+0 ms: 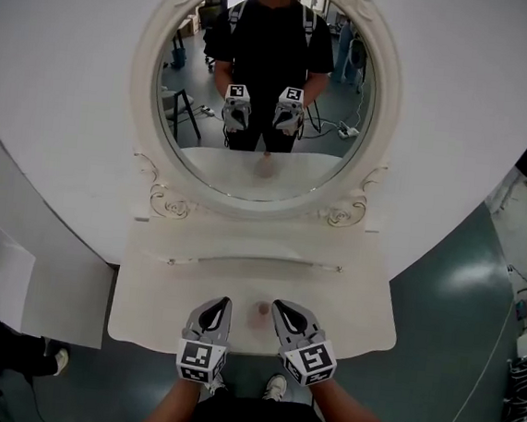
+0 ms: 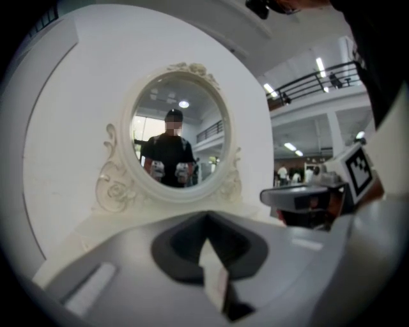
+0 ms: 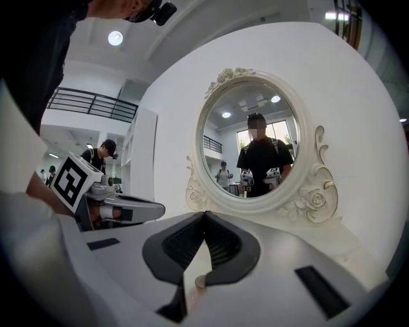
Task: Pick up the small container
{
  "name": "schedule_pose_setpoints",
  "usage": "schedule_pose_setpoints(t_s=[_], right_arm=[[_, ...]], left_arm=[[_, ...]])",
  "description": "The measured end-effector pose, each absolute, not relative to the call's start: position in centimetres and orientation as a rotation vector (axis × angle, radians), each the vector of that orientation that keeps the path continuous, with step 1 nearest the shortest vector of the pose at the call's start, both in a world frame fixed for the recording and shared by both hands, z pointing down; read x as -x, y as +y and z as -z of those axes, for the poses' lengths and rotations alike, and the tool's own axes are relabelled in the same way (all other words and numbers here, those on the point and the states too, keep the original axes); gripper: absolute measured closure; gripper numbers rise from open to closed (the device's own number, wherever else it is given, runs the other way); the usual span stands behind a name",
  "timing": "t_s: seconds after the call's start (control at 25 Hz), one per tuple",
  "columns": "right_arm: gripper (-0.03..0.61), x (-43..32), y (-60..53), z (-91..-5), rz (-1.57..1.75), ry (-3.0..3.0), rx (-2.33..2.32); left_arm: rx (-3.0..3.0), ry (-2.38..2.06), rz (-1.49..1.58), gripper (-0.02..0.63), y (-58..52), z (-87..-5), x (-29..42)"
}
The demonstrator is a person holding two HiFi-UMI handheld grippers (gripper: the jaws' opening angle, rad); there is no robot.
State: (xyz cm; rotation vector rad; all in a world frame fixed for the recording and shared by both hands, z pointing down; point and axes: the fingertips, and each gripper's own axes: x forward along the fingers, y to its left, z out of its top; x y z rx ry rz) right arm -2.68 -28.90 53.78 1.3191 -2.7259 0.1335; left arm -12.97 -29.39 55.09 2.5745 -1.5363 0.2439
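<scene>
Only in the head view is the small container (image 1: 262, 308) plainly shown, set on the white worktop (image 1: 152, 306) between the left tongs (image 1: 225, 302) and right tongs (image 1: 278, 305). In the gripper views both tongs are seen clenched, with nothing grasped.

The head view looks steeply down on the vanity (image 1: 347, 306); both gripper views, low near its front edge, face the mirror (image 1: 265, 94).

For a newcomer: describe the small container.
Find the white vanity below the oval mirror. Near its front edge, between the left gripper and right gripper, sits the small container. It is the only loose thing there, tiny and round.
</scene>
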Motion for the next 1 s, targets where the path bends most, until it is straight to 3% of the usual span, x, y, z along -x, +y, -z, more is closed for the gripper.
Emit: schedule_pose_setpoints(t_s=[0.56, 0.6, 0.72, 1.0], right_arm=[[0.570, 3.3, -27.5, -59.7, -0.224, -2.586, -1.328], [0.553, 3.2, -27.3, -60.6, -0.236, -2.567, -1.318], [0.411, 3.2, -26.7, -63.3, -0.286, -2.508, -1.285], [0.301, 3.9, -27.2, -68.7, -0.371, -2.394, -1.232]], left_arm=[[-2.550, -1.513, -0.286, 0.607, -29.7, -58.2, 15.0], [-2.547, -1.500, -0.291, 0.607, -29.5, -58.5, 14.8], [-2.537, -1.470, -0.301, 0.607, -29.2, -59.4, 14.5], [-2.519, -1.441, -0.315, 0.607, -28.9, -61.2, 14.4]])
